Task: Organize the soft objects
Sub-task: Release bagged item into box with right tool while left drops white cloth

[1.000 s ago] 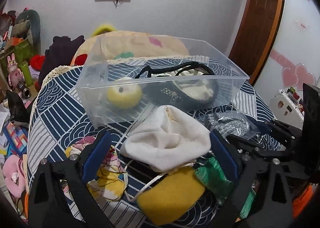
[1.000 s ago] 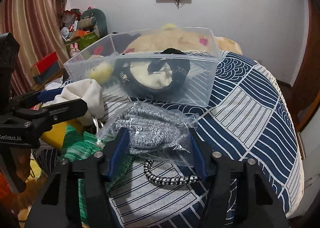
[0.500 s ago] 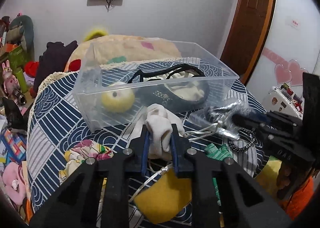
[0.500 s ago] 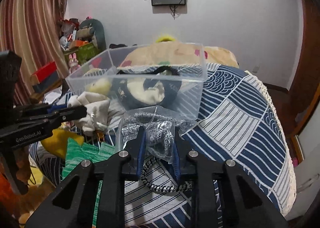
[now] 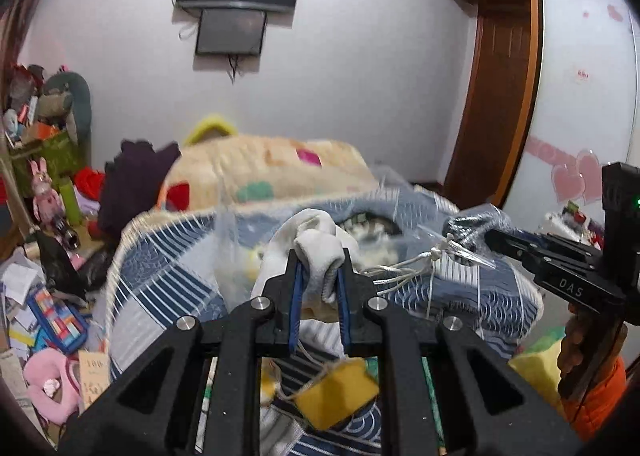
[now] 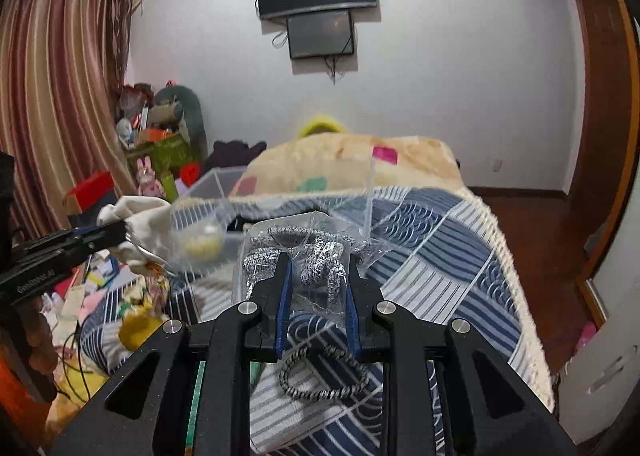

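Note:
My left gripper (image 5: 320,268) is shut on a white cloth pouch (image 5: 320,252) and holds it in the air in front of the clear plastic bin (image 5: 232,256); its drawstring (image 5: 404,266) trails to the right. My right gripper (image 6: 316,276) is shut on a clear plastic bag of grey-and-white cord (image 6: 316,256), lifted near the bin (image 6: 280,204). The bin holds a yellow plush ball (image 6: 202,244). The pouch also shows at the left of the right wrist view (image 6: 140,220), and the bag at the right of the left wrist view (image 5: 476,228).
The bin stands on a table with a blue-and-white patterned cloth (image 6: 432,256). A loose striped cord loop (image 6: 320,376), a yellow sponge (image 5: 336,396) and a small yellow soft thing (image 6: 138,326) lie on it. A beige blanket (image 5: 264,172) lies behind; clutter covers the floor at left.
Both grippers closed on their items and lifted them: the left with the white pouch, the right with the bagged cord. Both views tilted up towards the wall.

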Demonstrator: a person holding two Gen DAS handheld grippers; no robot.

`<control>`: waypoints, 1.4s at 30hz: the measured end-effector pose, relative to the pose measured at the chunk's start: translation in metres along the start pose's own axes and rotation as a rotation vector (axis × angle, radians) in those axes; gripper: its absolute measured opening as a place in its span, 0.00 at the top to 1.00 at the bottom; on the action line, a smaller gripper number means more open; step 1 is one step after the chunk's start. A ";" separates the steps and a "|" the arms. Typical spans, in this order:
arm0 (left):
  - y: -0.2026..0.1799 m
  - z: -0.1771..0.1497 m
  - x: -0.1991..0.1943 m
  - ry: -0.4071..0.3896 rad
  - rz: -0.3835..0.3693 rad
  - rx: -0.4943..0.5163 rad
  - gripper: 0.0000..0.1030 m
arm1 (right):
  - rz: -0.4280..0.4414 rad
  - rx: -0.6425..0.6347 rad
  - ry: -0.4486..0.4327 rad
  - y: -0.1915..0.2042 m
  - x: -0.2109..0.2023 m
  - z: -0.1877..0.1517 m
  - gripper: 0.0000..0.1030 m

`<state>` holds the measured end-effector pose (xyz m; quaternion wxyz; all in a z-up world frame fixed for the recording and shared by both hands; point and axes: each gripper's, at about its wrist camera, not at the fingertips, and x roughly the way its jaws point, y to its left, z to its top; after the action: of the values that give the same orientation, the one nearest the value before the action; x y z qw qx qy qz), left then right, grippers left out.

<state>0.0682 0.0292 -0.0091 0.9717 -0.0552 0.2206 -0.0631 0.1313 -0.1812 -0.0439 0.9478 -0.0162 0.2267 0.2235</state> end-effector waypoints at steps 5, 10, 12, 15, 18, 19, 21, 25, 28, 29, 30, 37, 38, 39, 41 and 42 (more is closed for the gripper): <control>0.004 0.017 -0.006 -0.063 0.034 0.005 0.85 | -0.013 0.001 -0.054 0.004 -0.004 0.019 0.80; 0.007 0.028 0.008 -0.075 0.064 0.013 0.85 | -0.019 -0.002 -0.085 0.009 0.005 0.036 0.80; 0.007 0.029 0.015 -0.074 0.077 0.023 0.85 | -0.017 -0.005 -0.088 0.013 0.011 0.040 0.80; 0.010 0.030 0.028 -0.062 0.092 0.029 0.85 | -0.007 -0.001 -0.076 0.016 0.026 0.046 0.80; 0.016 0.030 0.043 -0.039 0.103 0.025 0.85 | -0.007 -0.008 -0.049 0.020 0.045 0.048 0.80; 0.018 0.030 0.050 -0.028 0.106 0.021 0.85 | -0.005 -0.012 -0.039 0.021 0.049 0.048 0.80; 0.022 0.031 0.061 -0.005 0.110 0.015 0.85 | -0.001 -0.017 -0.015 0.023 0.060 0.047 0.80; 0.030 0.028 0.085 0.053 0.090 -0.011 0.85 | 0.005 -0.034 0.043 0.027 0.082 0.043 0.80; 0.030 0.023 0.096 0.081 0.072 -0.014 0.85 | 0.001 -0.050 0.080 0.028 0.095 0.038 0.80; 0.030 0.021 0.099 0.088 0.071 -0.013 0.85 | 0.003 -0.053 0.091 0.028 0.098 0.037 0.80; 0.029 0.019 0.102 0.095 0.069 -0.012 0.85 | 0.003 -0.059 0.104 0.029 0.102 0.035 0.80; 0.015 0.008 0.108 0.081 0.070 0.036 0.82 | -0.008 -0.113 0.159 0.035 0.112 0.029 0.80; 0.013 0.008 0.110 0.087 0.067 0.041 0.80 | -0.009 -0.121 0.168 0.036 0.114 0.027 0.80; 0.012 0.007 0.111 0.097 0.065 0.047 0.78 | -0.007 -0.125 0.175 0.037 0.115 0.027 0.80; 0.012 0.007 0.113 0.109 0.063 0.050 0.69 | -0.007 -0.132 0.180 0.038 0.115 0.026 0.79; 0.011 0.006 0.112 0.113 0.062 0.051 0.66 | -0.010 -0.132 0.176 0.037 0.112 0.026 0.79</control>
<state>0.1725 0.0243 -0.0524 0.9603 -0.0199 0.2750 -0.0417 0.2158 -0.0974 -0.0669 0.9222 -0.0993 0.2939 0.2308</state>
